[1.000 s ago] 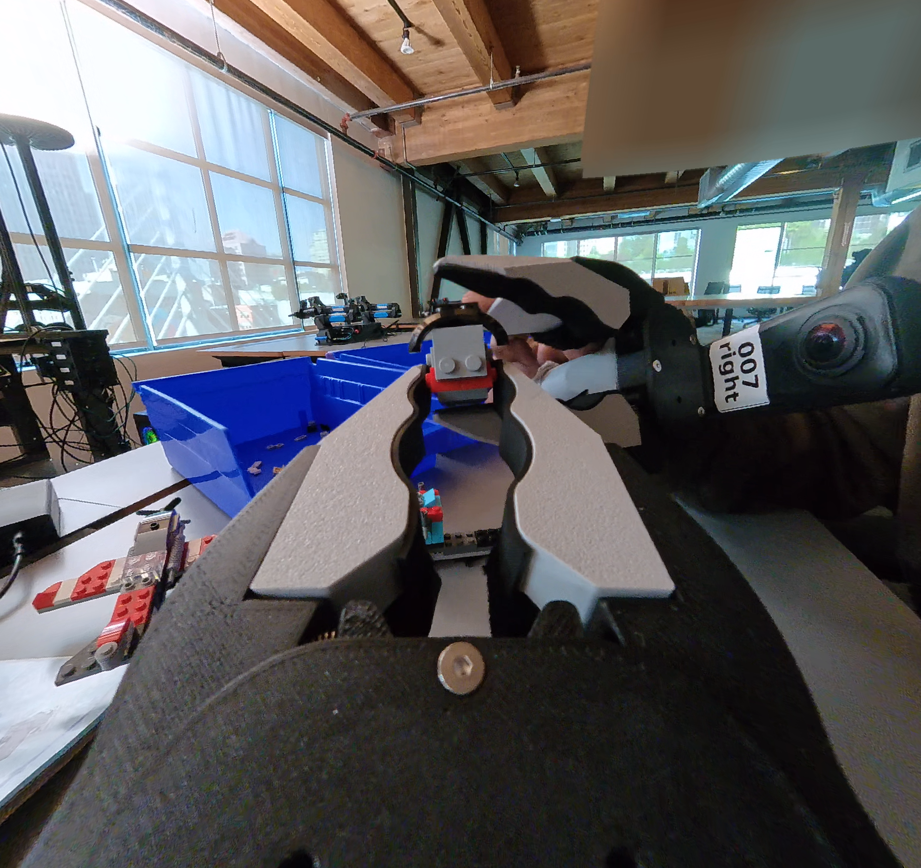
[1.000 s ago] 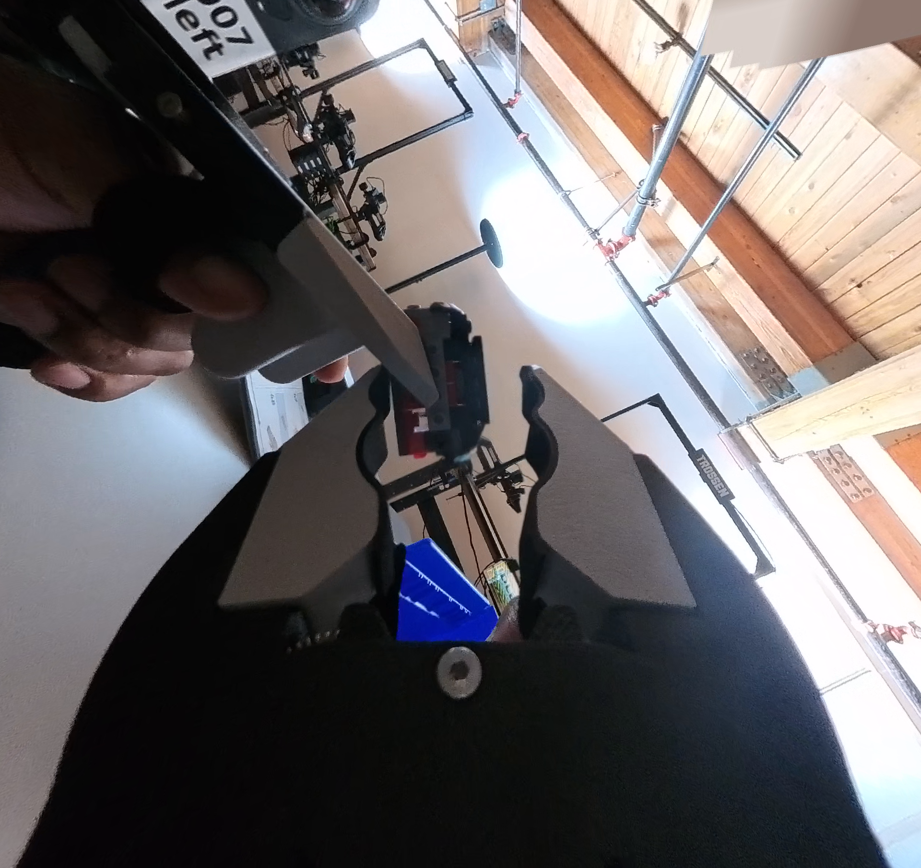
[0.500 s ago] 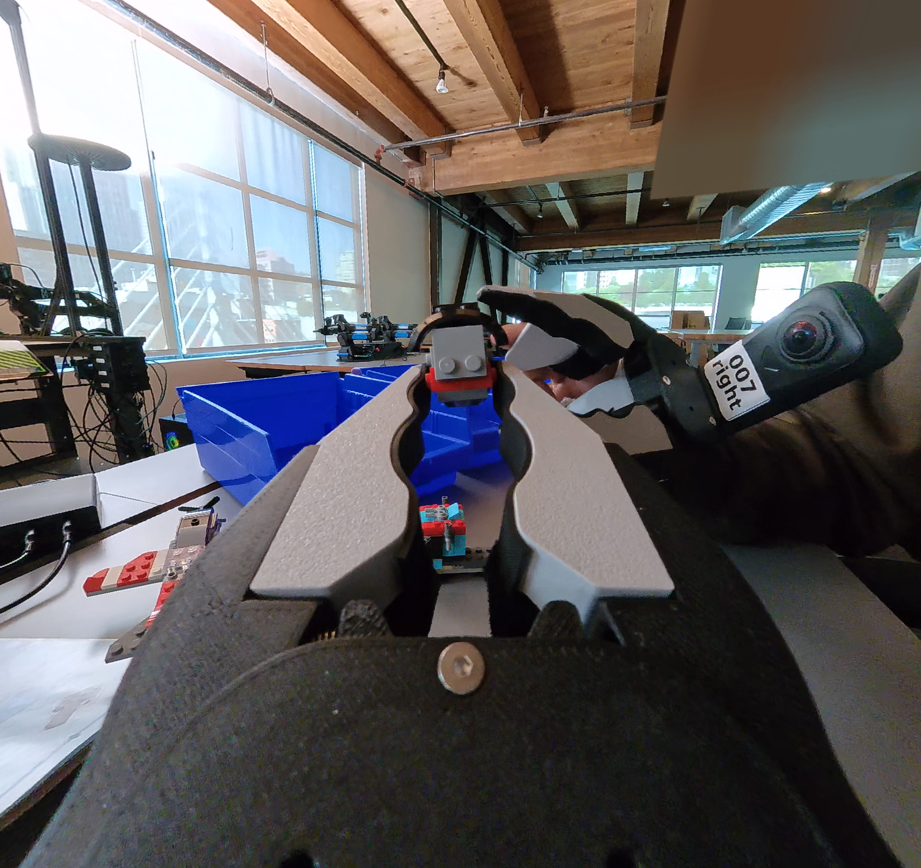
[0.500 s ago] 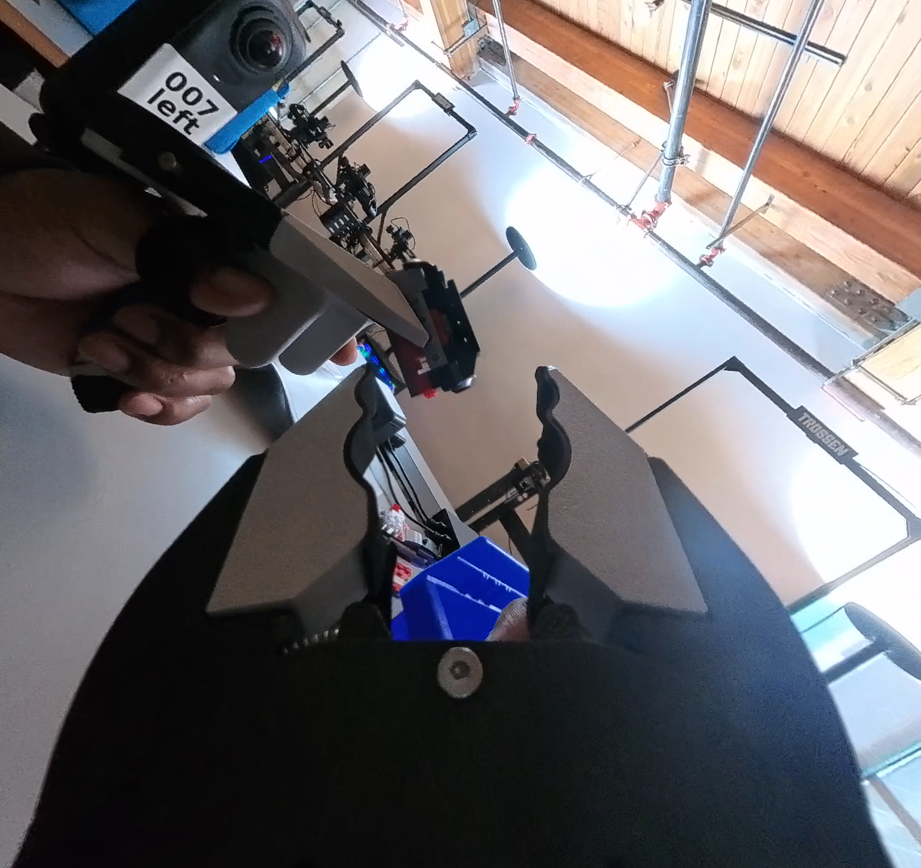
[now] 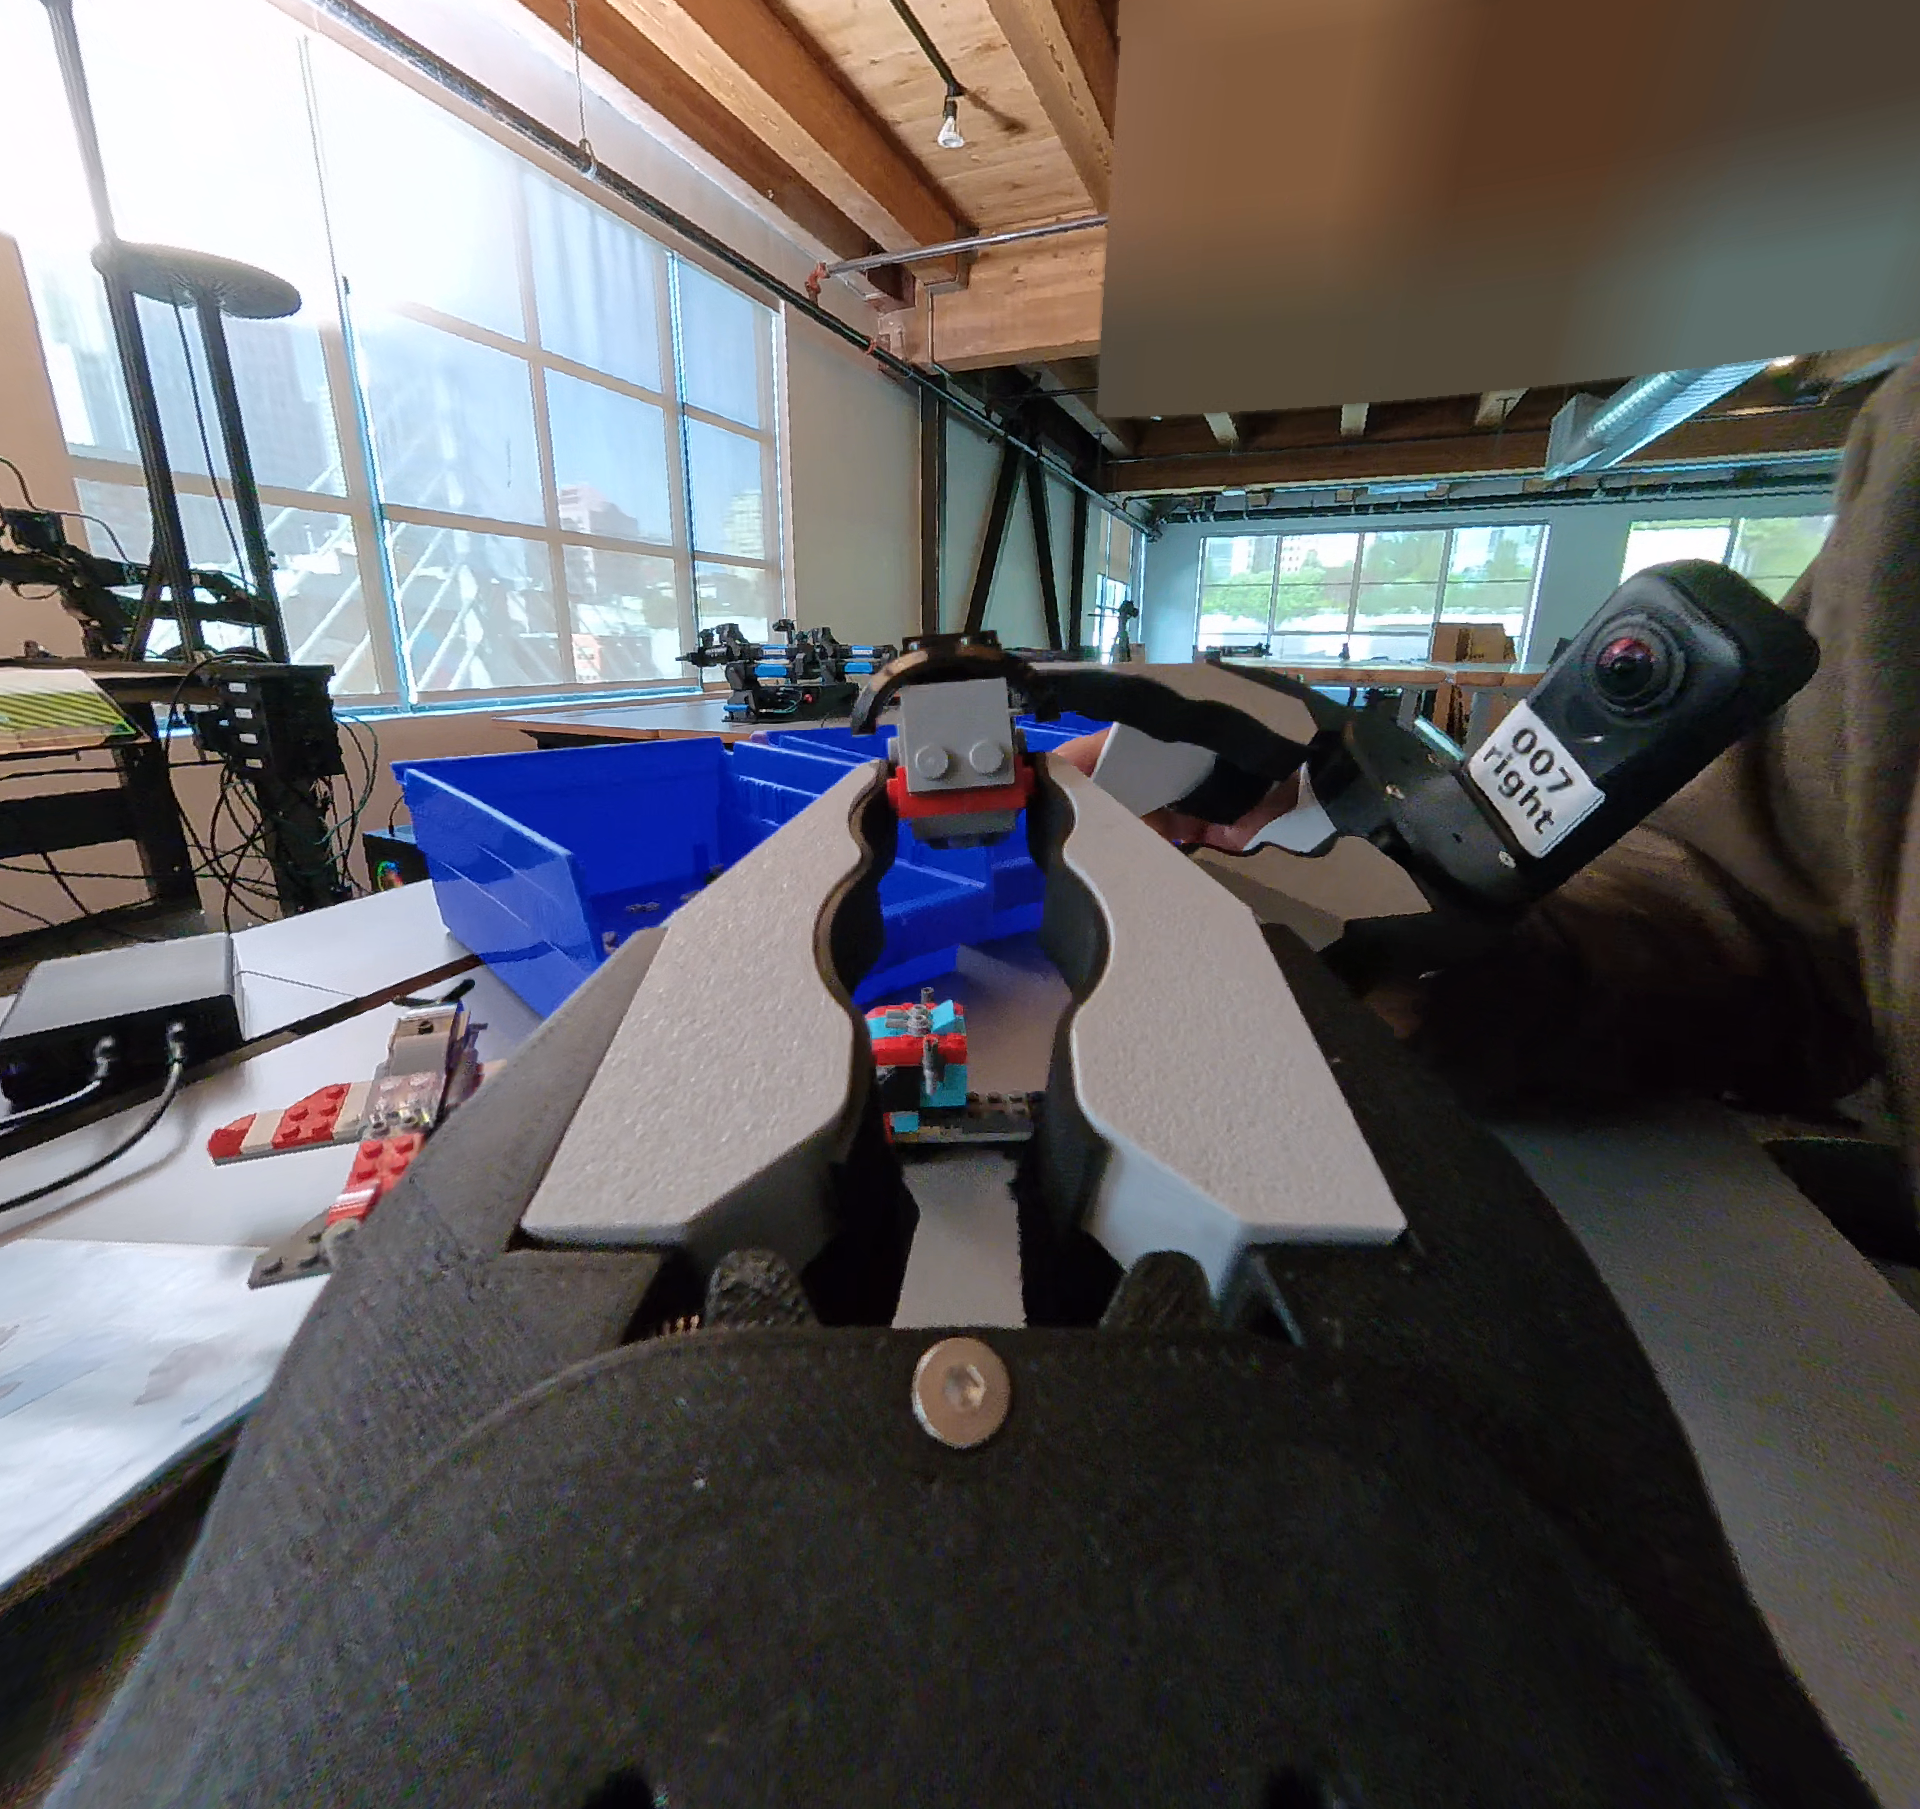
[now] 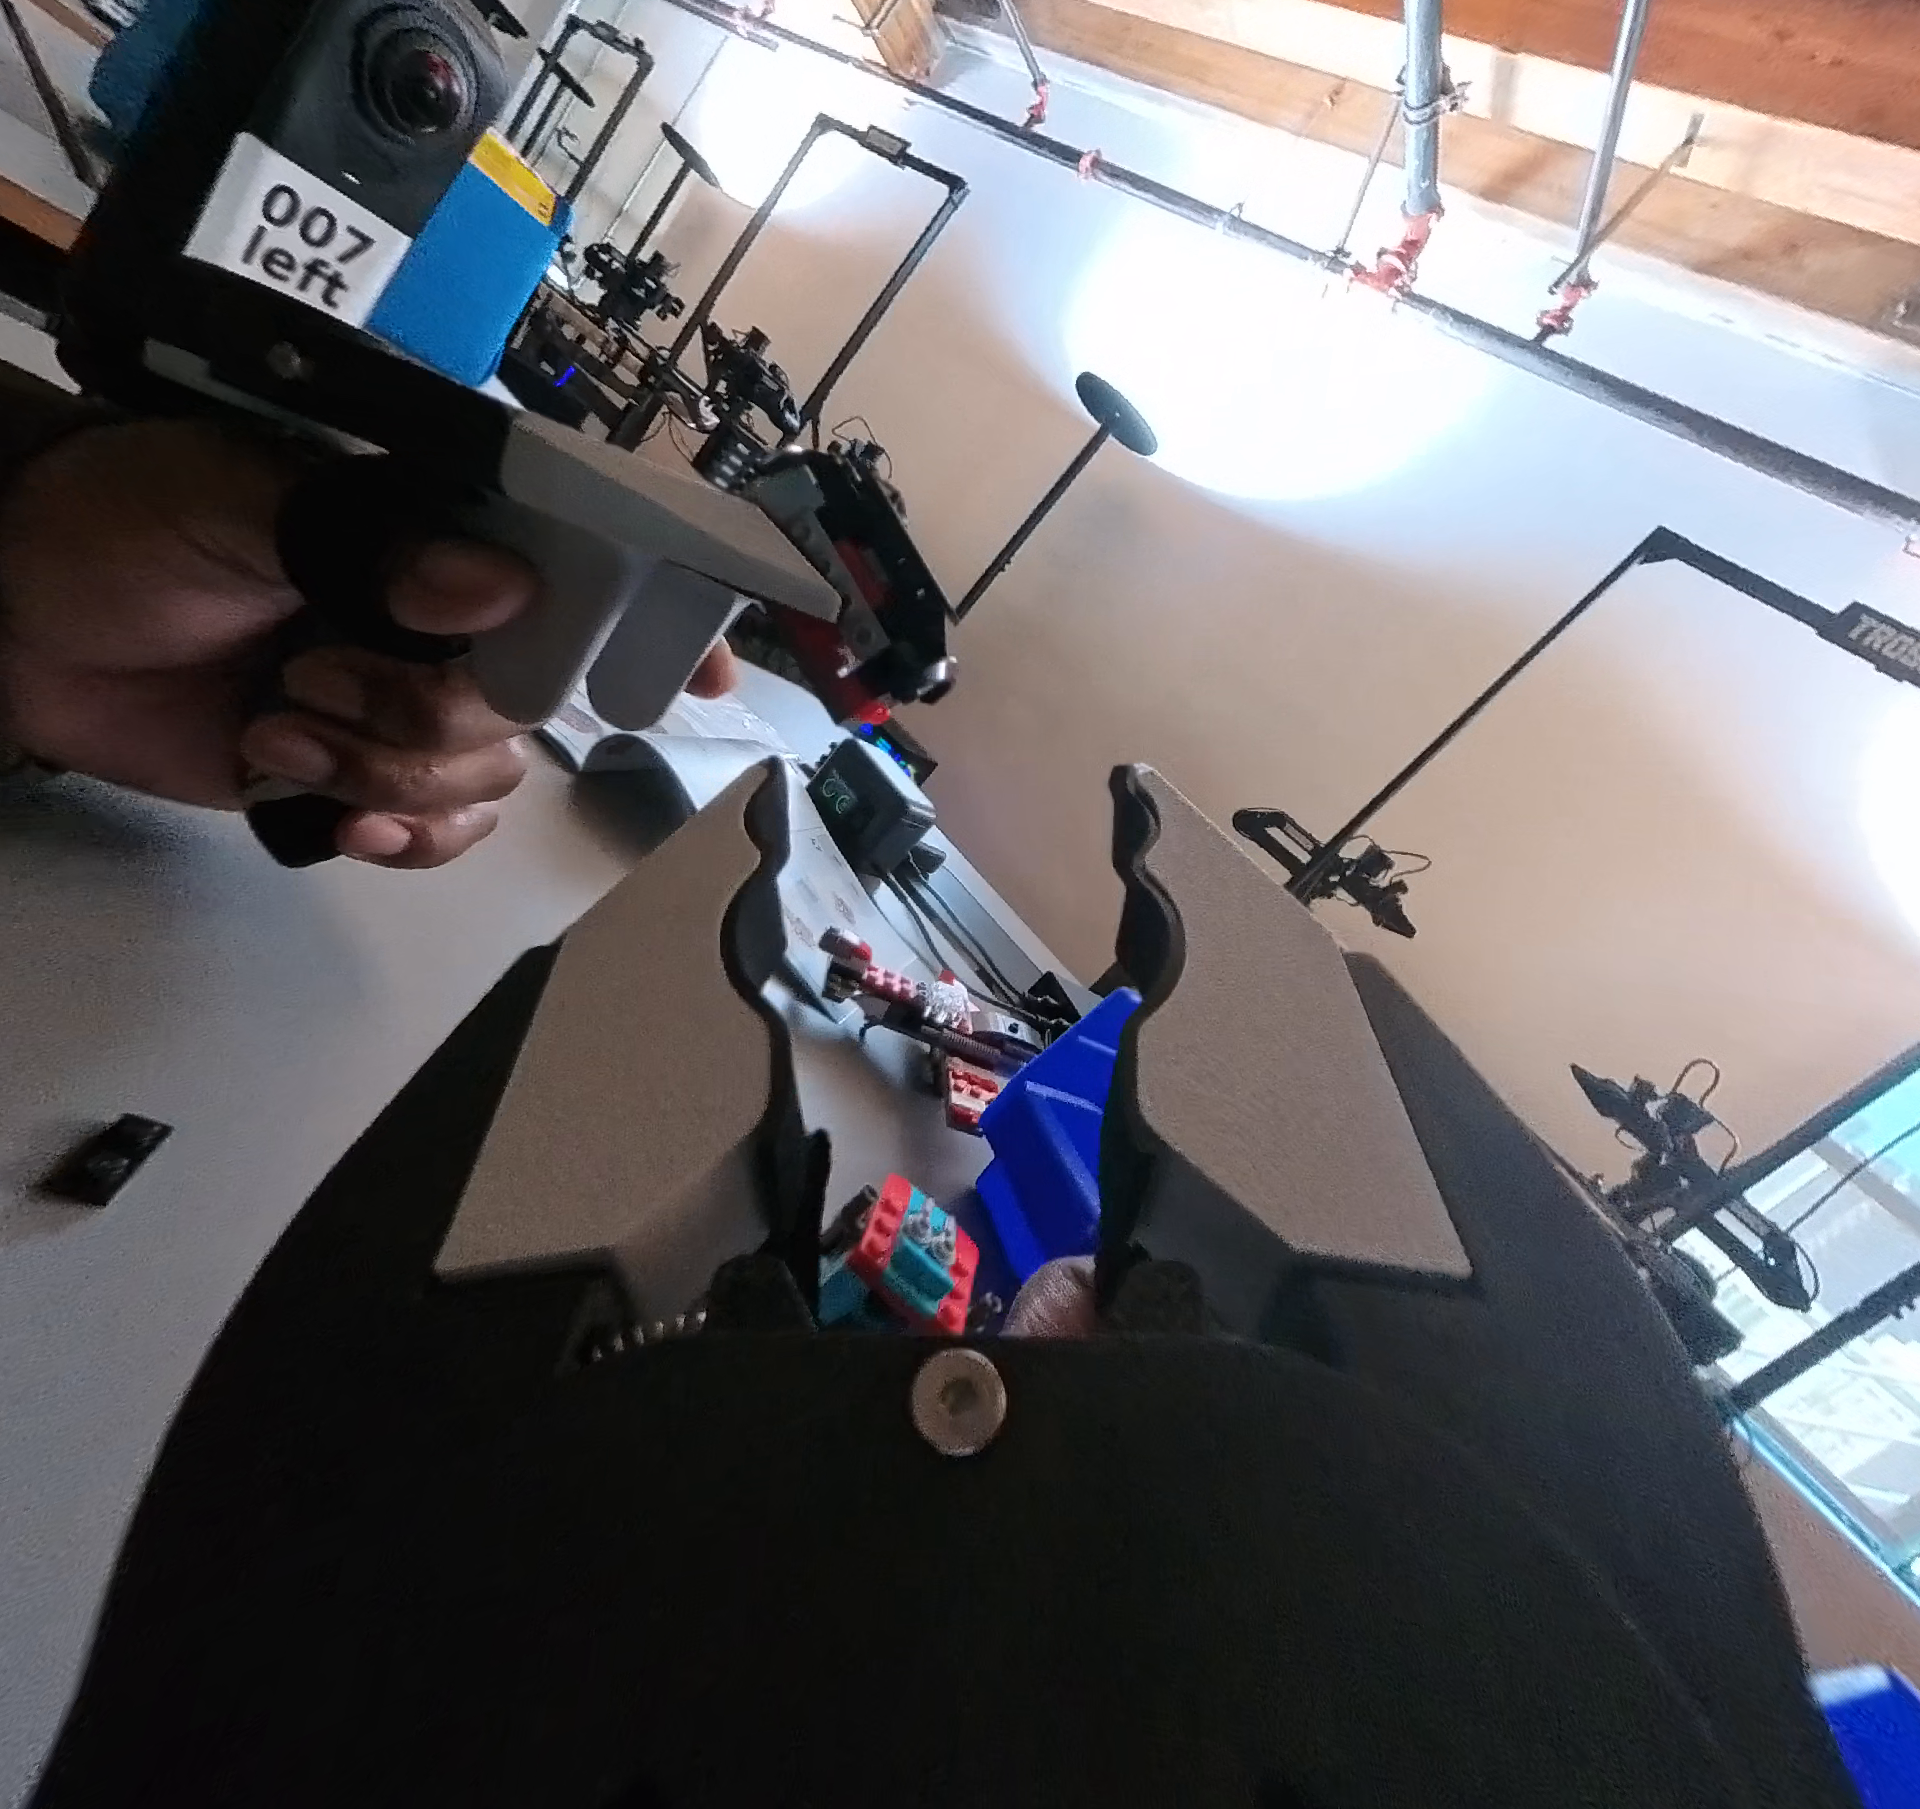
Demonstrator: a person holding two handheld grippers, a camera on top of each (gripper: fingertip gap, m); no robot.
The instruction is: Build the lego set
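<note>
My left gripper (image 5: 958,795) is shut on a small brick assembly (image 5: 956,760) of grey, red and black pieces, held up in the air above the table. The same assembly shows in the right wrist view (image 6: 868,583), clamped at the left gripper's fingertips. My right gripper (image 6: 943,785) is open and empty, below and to the right of that assembly; it also shows in the left wrist view (image 5: 1195,731), just right of the held piece. A teal and red brick build (image 5: 914,1042) stands on the table below my left gripper and shows in the right wrist view (image 6: 904,1255).
Blue bins (image 5: 582,845) stand at the back of the grey table (image 5: 332,938). A red and white brick model (image 5: 343,1115) lies at the left, next to a black box with cables (image 5: 114,1016). A small dark piece (image 6: 104,1151) lies alone on the table. Left and right tips are no more than a few centimetres apart.
My right gripper opened wider and drew back from the assembly, which was between its fingers a second ago. My left gripper kept its grip and turned a little.
</note>
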